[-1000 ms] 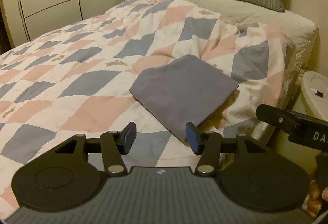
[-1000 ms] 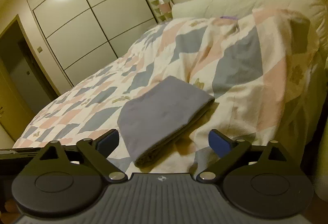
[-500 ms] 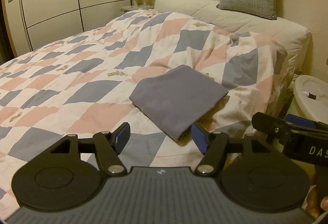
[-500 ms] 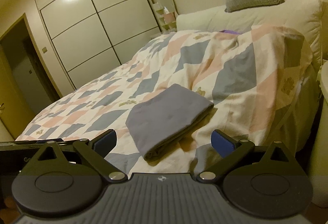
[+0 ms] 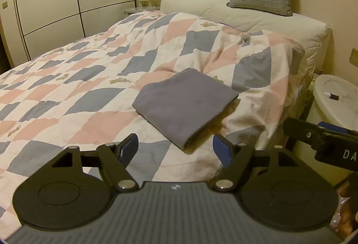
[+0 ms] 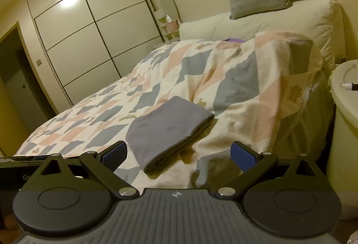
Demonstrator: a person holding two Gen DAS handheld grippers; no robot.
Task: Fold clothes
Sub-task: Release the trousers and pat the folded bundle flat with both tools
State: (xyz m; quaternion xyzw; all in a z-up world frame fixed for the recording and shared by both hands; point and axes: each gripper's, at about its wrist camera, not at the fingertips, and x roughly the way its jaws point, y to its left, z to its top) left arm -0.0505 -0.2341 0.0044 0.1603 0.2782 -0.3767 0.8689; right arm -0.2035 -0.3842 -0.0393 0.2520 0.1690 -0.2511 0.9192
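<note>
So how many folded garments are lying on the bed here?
1: a folded grey-purple cloth garment on the pink-and-grey patchwork quilt, near the bed's right edge, ahead of both open grippers. Others may lie out of view.

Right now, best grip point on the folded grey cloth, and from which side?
Take the folded grey cloth at its near corner, where the layered edge faces the cameras and lifts slightly off the quilt. Come in low from the near side with the right tongs, which are open and roughly in line with that corner, pinching all layers.
</note>
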